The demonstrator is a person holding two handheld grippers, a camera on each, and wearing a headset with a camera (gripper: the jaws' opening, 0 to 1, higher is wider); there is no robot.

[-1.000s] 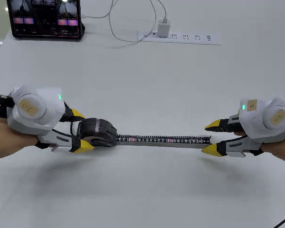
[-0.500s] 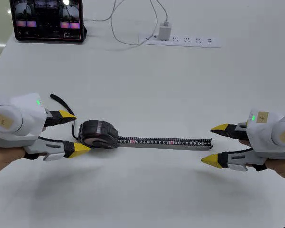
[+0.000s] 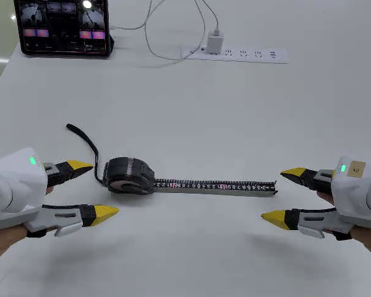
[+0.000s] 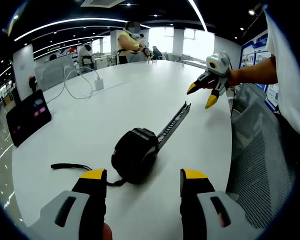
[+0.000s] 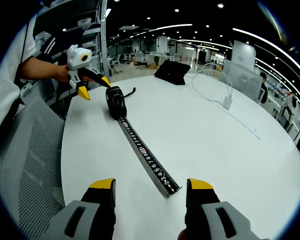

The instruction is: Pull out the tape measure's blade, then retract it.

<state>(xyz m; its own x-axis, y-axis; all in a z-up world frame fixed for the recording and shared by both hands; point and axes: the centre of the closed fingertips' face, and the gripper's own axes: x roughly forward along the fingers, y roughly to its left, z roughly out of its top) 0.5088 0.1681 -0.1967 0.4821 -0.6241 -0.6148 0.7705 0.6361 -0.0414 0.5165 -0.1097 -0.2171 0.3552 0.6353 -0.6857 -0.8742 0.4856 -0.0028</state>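
Tape measure (image 3: 128,176) lies on the white counter (image 3: 191,105), its case just ahead of the left gripper (image 3: 104,188), whose yellow-tipped fingers stand apart and hold nothing. Its blade (image 3: 215,185) runs out flat along the counter, the end hook just in front of the right gripper (image 3: 272,195), fingers likewise spread and empty. A black strap (image 4: 65,165) trails from the case.
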